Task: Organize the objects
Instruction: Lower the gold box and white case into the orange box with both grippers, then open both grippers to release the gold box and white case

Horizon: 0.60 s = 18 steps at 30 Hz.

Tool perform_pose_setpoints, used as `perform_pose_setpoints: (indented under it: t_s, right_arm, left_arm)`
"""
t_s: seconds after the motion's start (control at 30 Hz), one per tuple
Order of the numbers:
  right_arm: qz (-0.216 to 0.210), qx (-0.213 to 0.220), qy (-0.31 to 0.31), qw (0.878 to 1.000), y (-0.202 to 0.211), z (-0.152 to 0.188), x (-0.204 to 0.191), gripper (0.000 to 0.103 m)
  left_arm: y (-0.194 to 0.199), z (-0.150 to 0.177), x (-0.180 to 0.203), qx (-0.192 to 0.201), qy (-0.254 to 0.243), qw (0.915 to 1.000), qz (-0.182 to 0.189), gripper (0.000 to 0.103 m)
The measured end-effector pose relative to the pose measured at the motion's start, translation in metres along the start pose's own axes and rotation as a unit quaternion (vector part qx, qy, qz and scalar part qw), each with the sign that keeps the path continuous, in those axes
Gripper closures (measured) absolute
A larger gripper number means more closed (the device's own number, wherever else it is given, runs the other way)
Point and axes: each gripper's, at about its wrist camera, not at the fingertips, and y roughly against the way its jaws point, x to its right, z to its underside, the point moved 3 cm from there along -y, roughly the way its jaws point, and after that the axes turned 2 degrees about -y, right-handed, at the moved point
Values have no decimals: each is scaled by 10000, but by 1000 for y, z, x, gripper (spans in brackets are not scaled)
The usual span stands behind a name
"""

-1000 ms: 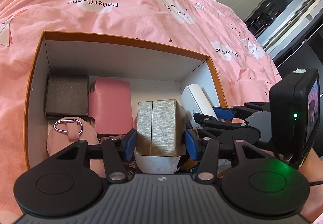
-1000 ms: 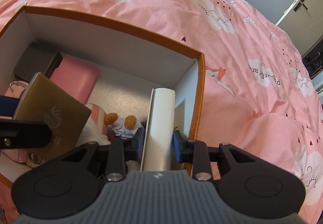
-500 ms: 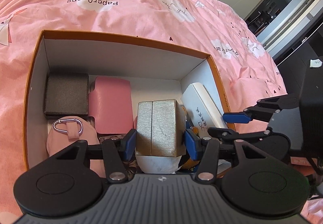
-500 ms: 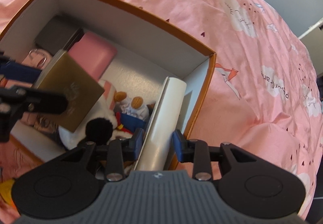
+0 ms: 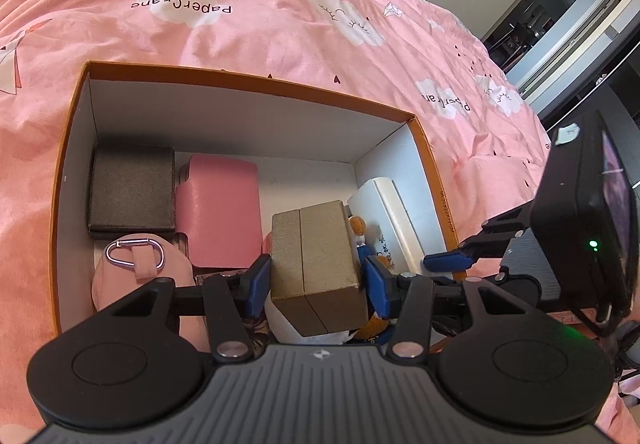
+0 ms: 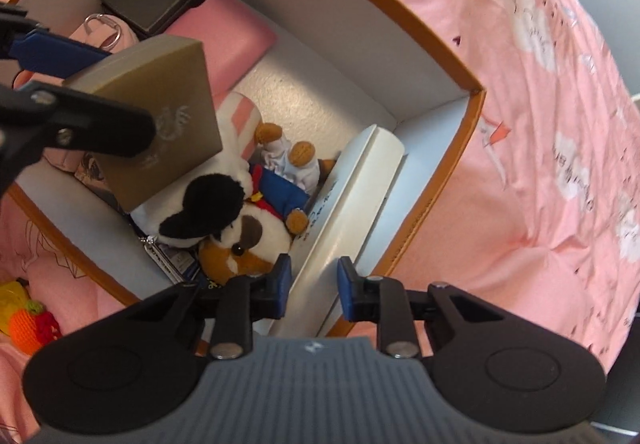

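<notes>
Left tongs (image 5: 316,284) are clamped on the gold box (image 5: 318,268), hanging just over the plush dog (image 6: 236,220) in the orange-rimmed box (image 5: 248,80) on the bed. I'd lower it flat into the bare floor patch ahead of the tongs, not onto the plush.

Right tongs (image 6: 310,284) have just been closing, the white case (image 6: 352,204) standing between the jaws along the wall; can't tell if they're pinching it.

Further in: black box (image 5: 132,192), pink case (image 5: 220,212), pink pouch (image 5: 136,272).

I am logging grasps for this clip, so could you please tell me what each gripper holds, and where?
The left gripper clamps the gold rectangular box by its two side faces. The right gripper straddles the white flat case's near end; contact cannot be told.
</notes>
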Motion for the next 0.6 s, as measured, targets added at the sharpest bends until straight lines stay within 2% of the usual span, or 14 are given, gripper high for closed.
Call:
perform_pose_setpoints:
  t_s: [0.07, 0.1, 0.13, 0.3, 0.4, 0.43, 0.53, 0.6]
  right_arm:
    - [-168, -121, -80, 9998, -7, 0, 2, 83]
    - [-434, -244, -190, 9986, -12, 0, 2, 103]
    - [-626, -326, -333, 9969, -17, 0, 2, 103]
    - [-621, -292, -371, 9970, -19, 1, 3, 103]
    - [-625, -228, -347, 9972, -15, 0, 3, 103]
    - [-541, -165, -319, 9979, -12, 0, 2, 99]
    - [-202, 121, -227, 9995, -5, 0, 2, 98]
    - [-208, 279, -290, 9990, -1, -1, 4, 98]
  left_arm:
    - [1, -1, -1, -1, -30, 10000, -7, 46]
    - [0, -2, -2, -25, -45, 10000, -7, 46]
    - [-1, -2, -2, -87, -56, 9999, -1, 46]
    - [-4, -1, -2, -150, -130, 9998, -40, 46]
    - [-8, 0, -2, -341, -176, 9992, -56, 49]
    - [-9, 1, -2, -375, -197, 9991, -76, 49]
    - [-7, 1, -2, -377, -251, 9989, -102, 50]
    - [-5, 0, 0, -325, -344, 9988, -137, 50]
